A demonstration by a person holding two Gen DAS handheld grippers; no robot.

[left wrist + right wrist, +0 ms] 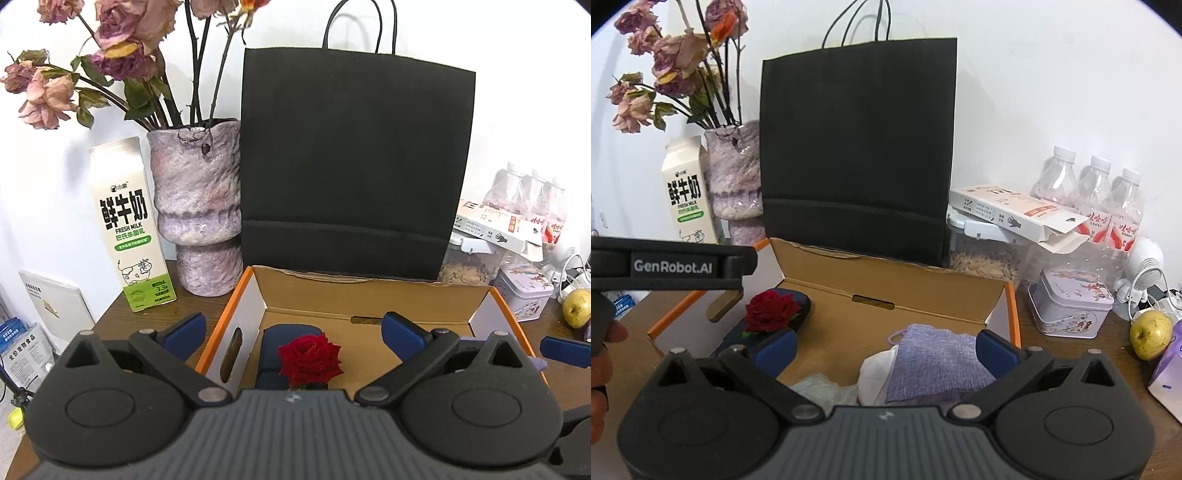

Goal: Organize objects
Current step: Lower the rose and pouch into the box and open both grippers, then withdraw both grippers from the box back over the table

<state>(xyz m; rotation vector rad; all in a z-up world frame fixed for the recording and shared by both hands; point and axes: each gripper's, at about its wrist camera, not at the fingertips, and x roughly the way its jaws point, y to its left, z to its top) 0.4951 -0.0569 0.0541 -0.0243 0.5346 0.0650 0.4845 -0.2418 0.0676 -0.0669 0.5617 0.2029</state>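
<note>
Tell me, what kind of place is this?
Probably a home, a cluttered wooden side table against a white wall: a vase of dried roses, a milk carton, water bottles and a pear suggest a lived-in room.

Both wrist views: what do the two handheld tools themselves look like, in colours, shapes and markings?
Both match: the left tool and right tool each have a grey ribbed body, two round black housings, black linkage arms with silver pivot pins, and blue finger pads. In the right wrist view, the left tool's black side reads "GenRobot.AI" in white.

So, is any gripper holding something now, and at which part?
No. The left gripper and the right gripper are both wide open; the red rose and purple cloth lie free in the box.
</note>
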